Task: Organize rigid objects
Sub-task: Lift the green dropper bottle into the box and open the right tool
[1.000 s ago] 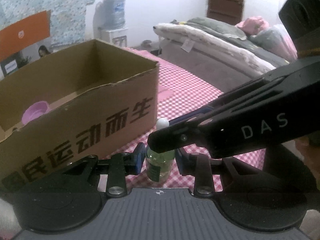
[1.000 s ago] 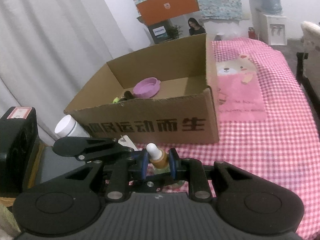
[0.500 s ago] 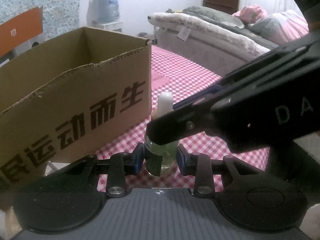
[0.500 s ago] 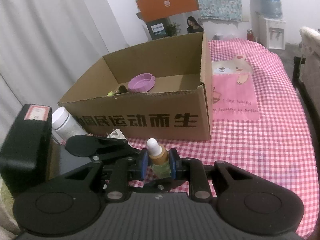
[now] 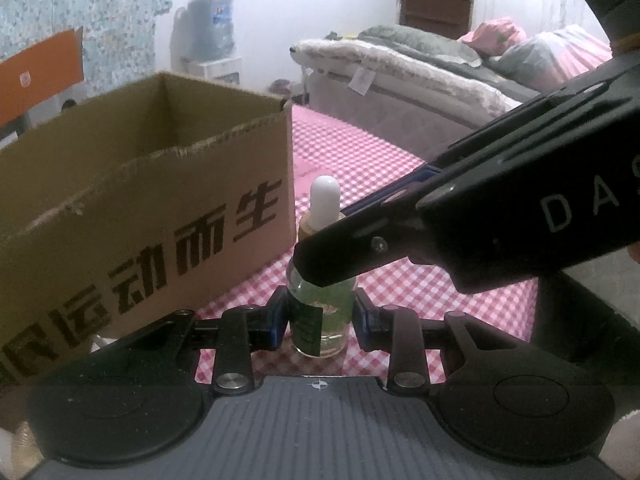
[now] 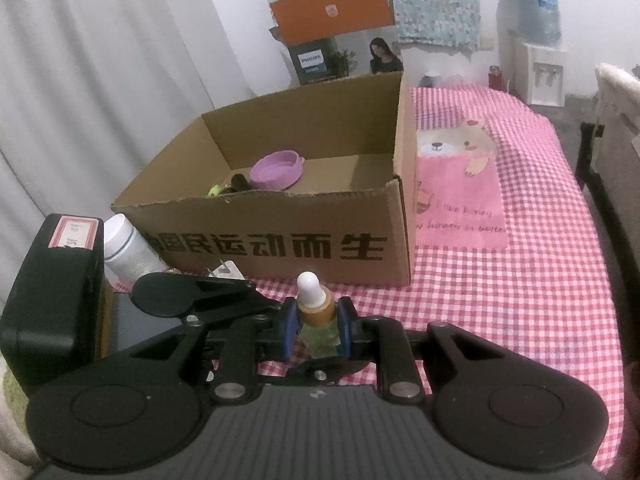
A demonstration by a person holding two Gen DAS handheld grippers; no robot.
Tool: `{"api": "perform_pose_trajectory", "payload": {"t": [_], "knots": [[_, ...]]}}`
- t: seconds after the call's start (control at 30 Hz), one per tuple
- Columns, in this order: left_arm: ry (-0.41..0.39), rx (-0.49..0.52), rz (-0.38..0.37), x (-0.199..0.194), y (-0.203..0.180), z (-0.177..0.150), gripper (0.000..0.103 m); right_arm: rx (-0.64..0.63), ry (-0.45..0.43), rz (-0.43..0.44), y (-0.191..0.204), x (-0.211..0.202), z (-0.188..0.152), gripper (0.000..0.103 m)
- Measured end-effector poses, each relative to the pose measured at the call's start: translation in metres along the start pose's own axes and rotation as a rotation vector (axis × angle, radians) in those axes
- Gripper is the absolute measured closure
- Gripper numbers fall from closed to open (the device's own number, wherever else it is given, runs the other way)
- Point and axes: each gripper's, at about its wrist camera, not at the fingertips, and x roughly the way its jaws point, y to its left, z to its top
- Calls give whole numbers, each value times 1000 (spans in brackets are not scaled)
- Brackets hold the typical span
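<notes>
Your right claw (image 6: 318,326) grips the clear glass dropper bottle with white bulb (image 6: 314,312) at its tan collar. Your left claw (image 5: 320,322) brackets the bottle's body, pads slightly apart from it. Behind stands the brown cardboard box (image 6: 280,216), printed "运动而生", on the pink-checked surface (image 6: 520,300).

1. One dropper bottle (image 6: 313,312), white bulb, tan collar, greenish glass.
2. One cardboard box (image 6: 280,236) with printed characters on its front.
3. Inside it, one purple dish (image 6: 276,171) and at least two small items, one dark, one yellow-green, too small to name.
4. One white jar (image 6: 128,254) beside the box.
5. One white plug (image 6: 226,270).
6. Two tools: left tool (image 5: 320,322), right tool (image 6: 314,330).
</notes>
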Motion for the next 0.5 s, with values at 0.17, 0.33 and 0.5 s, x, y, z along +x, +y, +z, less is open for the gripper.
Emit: {"api": "perform_pose_trajectory", "payload": {"t": [0.17,0.33,0.5], "knots": [[-46,6,21,-20,-3,8,71,-33,-32,9,10,-17,5,80],[-118,19,74,-47,-1,24,72,-104,-83,33,25,-36,21,80],[-180,-1,129,-66,15,46,72,-171,-141,86,38,-49,50,80]]}}
